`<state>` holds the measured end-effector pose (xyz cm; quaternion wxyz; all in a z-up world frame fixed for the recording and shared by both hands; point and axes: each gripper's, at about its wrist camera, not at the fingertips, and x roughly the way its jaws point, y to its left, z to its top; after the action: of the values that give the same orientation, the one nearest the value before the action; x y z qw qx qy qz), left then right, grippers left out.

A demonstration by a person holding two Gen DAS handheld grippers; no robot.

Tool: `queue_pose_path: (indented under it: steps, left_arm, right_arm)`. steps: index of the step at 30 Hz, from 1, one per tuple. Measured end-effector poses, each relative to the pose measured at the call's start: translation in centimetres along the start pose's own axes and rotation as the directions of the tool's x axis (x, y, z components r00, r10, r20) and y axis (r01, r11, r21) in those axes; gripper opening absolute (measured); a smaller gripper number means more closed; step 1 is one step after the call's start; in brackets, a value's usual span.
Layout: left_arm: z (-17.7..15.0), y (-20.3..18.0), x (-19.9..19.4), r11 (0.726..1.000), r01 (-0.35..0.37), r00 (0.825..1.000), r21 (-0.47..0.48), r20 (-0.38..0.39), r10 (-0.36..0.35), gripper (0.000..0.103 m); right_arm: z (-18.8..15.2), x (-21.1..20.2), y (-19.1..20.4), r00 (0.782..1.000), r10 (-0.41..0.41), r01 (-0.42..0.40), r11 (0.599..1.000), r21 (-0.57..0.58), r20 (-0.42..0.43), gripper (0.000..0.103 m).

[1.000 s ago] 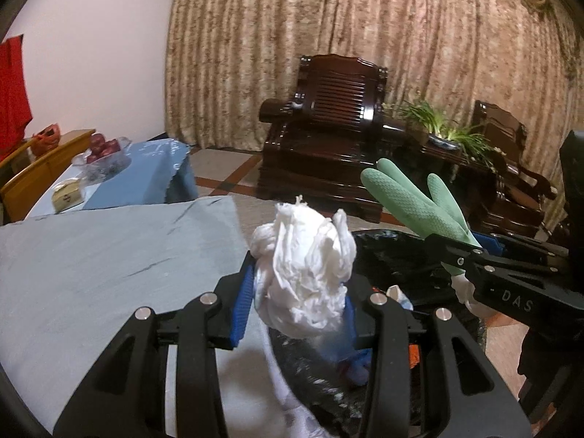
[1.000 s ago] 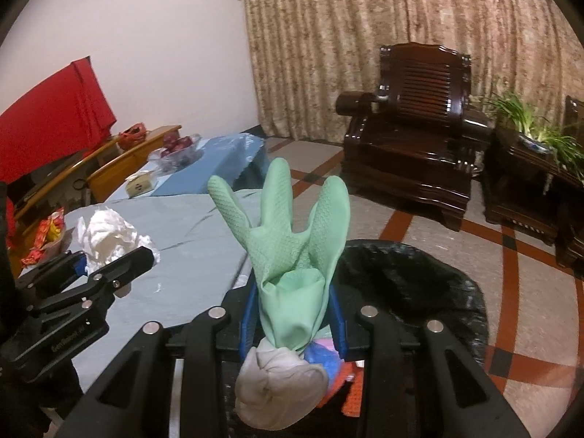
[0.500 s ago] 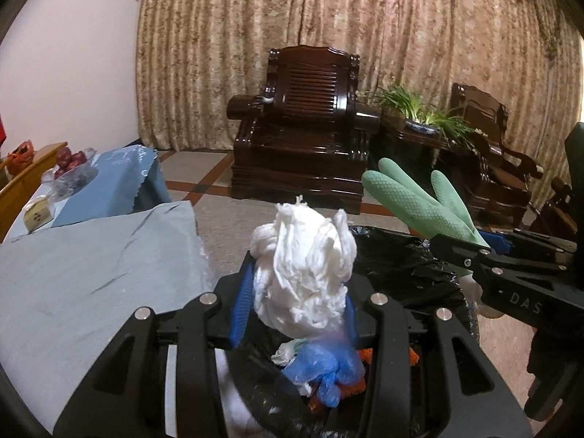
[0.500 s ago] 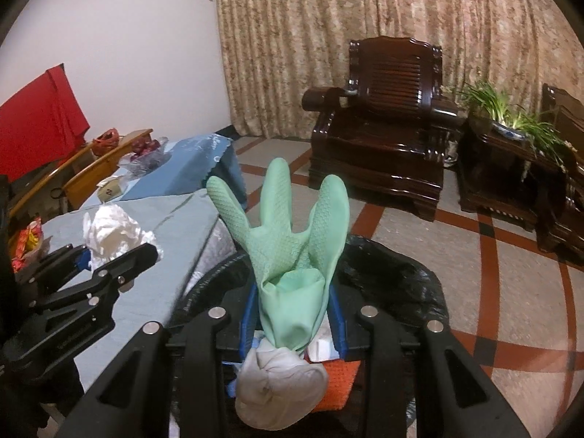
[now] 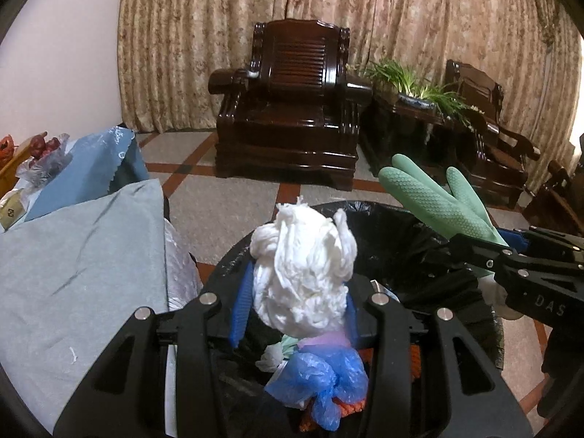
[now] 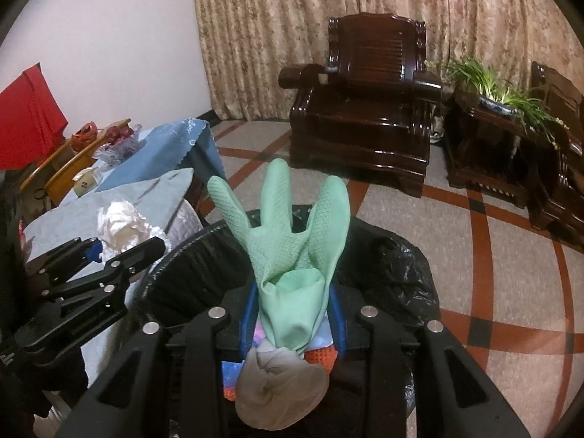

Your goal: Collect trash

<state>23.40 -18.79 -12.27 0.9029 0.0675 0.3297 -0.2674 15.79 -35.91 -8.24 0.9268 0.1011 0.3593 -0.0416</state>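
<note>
Left tool (image 5: pixel 294 301) clamps white crumpled paper (image 5: pixel 304 272) directly above the black-lined bin (image 5: pixel 401 241), right tool (image 6: pixel 292 314) pinching a green rubber glove (image 6: pixel 288 241) over it too, release pending.

A crumpled white tissue wad (image 5: pixel 304 273) sits between the blue pads of the black left gripper (image 5: pixel 295 304); a mint-green rubber glove with a scaled, dimpled texture (image 6: pixel 292 248) and pale grey cuff sits in the black right gripper (image 6: pixel 292 314). Below, a black plastic-lined bin (image 5: pixel 401 241) shows blue film (image 5: pixel 325 376) and orange scraps. A grey-blue tablecloth (image 5: pixel 80 255), dark reddish-brown carved wooden armchair (image 6: pixel 365 102), beige floral-patterned curtain (image 5: pixel 401 18) and speckled grey floor with red-brown bands and black squares (image 6: pixel 492 255) surround them.
</note>
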Motion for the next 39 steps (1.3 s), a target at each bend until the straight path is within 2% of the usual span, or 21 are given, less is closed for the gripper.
queue_pose_path:
  steps: [4,6,7,8,9,17,23,31,39]
  left_arm:
    - [-0.1,0.2,1.1,1.000,0.009,1.000,-0.001,-0.018,-0.009,0.042]
    - [0.0,0.1,1.5,1.000,0.017,1.000,-0.001,-0.025,-0.017,0.048]
    - [0.0,0.0,1.6,1.000,0.019,0.999,0.001,-0.027,-0.019,0.055]
    - [0.1,0.0,1.6,1.000,0.024,0.999,-0.001,-0.028,-0.024,0.070]
    - [0.1,0.2,1.6,1.000,0.030,0.999,-0.009,-0.023,-0.030,0.077]
    - [0.4,1.4,0.2,0.997,0.055,0.998,-0.046,-0.007,-0.056,0.089]
    - [1.0,2.9,-2.7,0.996,0.038,0.999,-0.077,0.033,-0.035,0.092]
    - [1.2,5.7,-8.4,0.990,-0.049,0.994,-0.129,0.088,0.061,0.096]
    - [-0.6,6.3,-13.2,0.980,-0.144,0.984,-0.138,0.080,0.156,0.097]
  right_arm:
    - [-0.1,0.6,-0.4,1.000,-0.003,0.004,1.000,0.003,-0.010,0.033]
    - [0.0,0.9,-0.4,1.000,-0.004,0.004,1.000,-0.004,-0.017,0.036]
    - [0.0,1.0,-0.5,1.000,-0.008,0.008,1.000,-0.006,-0.018,0.042]
    - [0.0,1.1,-0.4,1.000,-0.015,0.015,1.000,-0.004,-0.015,0.052]
    - [0.0,1.1,-0.5,1.000,-0.019,0.019,1.000,-0.003,-0.013,0.055]
    - [0.5,-0.3,-0.8,0.997,-0.067,0.066,0.998,0.011,0.047,0.097]
    - [0.8,-2.0,-0.4,0.996,-0.045,0.044,0.999,0.013,0.076,0.097]
    - [0.4,-4.7,0.9,0.993,-0.005,0.005,1.000,0.000,0.114,0.097]
    - [-0.5,-7.1,3.8,0.990,0.032,-0.026,0.999,-0.040,0.136,0.097]
